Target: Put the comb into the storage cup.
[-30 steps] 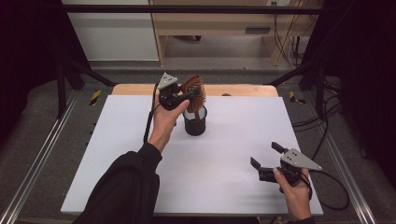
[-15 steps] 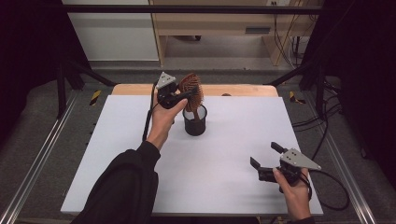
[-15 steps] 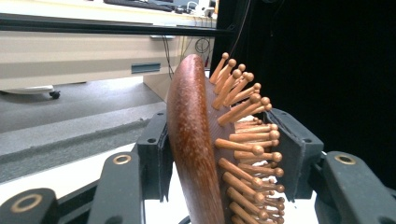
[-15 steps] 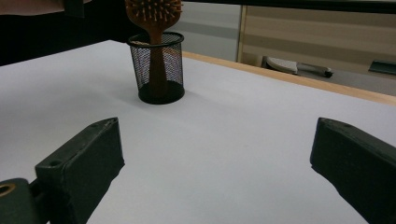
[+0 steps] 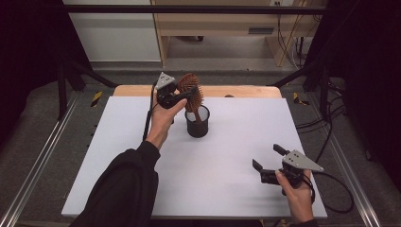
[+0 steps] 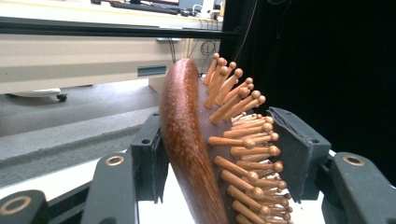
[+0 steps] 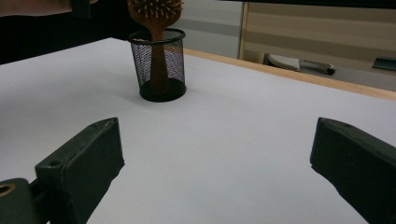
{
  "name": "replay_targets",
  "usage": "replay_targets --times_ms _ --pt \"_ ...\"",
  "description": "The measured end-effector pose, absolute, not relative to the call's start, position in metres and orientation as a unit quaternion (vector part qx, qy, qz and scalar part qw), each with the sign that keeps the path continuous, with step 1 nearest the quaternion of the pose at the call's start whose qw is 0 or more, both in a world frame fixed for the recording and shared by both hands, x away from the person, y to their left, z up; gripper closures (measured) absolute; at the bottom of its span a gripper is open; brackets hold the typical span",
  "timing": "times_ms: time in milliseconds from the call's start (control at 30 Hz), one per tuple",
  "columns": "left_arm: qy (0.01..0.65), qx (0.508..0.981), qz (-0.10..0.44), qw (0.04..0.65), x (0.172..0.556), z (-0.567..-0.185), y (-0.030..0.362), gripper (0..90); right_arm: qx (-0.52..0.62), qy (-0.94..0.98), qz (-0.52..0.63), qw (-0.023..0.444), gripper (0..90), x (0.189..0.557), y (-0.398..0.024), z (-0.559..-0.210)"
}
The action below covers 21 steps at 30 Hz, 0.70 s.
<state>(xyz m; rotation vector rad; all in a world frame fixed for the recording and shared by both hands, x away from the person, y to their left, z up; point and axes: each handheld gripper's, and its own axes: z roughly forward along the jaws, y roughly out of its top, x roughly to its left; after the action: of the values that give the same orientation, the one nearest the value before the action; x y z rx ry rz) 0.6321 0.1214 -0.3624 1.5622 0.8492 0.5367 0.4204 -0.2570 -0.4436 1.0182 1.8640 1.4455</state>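
Item: wooden hairbrush (image 5: 190, 90), standing handle-down in the black mesh cup (image 5: 197, 124) at the far middle of the white table (image 5: 236, 142), so we judge it just stowed. Our left gripper (image 5: 182, 97) has just been opening; its jaws stand around the brush head, slightly apart. The left gripper view shows the bristles (image 6: 243, 140) barely clear of one pad. Our right gripper (image 5: 267, 158) rests near right, wide open, empty

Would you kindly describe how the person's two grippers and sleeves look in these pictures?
Both are black two-jaw tools. The left gripper and the right gripper each carry a grey three-cornered plate on top and trail a black cable. The jaws end in flat dark pads, with brass-coloured screw rings at their bases. The left forearm wears a black sleeve.
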Motion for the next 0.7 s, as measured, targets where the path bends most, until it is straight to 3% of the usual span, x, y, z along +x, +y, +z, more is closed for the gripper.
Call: replay_targets --times_ms 700 --pt "0.369 0.67 0.235 0.6 0.64 -0.3684 0.1315 39.1 0.379 0.699 0.537 0.28 2.9 0.4209 -0.2562 -0.4448"
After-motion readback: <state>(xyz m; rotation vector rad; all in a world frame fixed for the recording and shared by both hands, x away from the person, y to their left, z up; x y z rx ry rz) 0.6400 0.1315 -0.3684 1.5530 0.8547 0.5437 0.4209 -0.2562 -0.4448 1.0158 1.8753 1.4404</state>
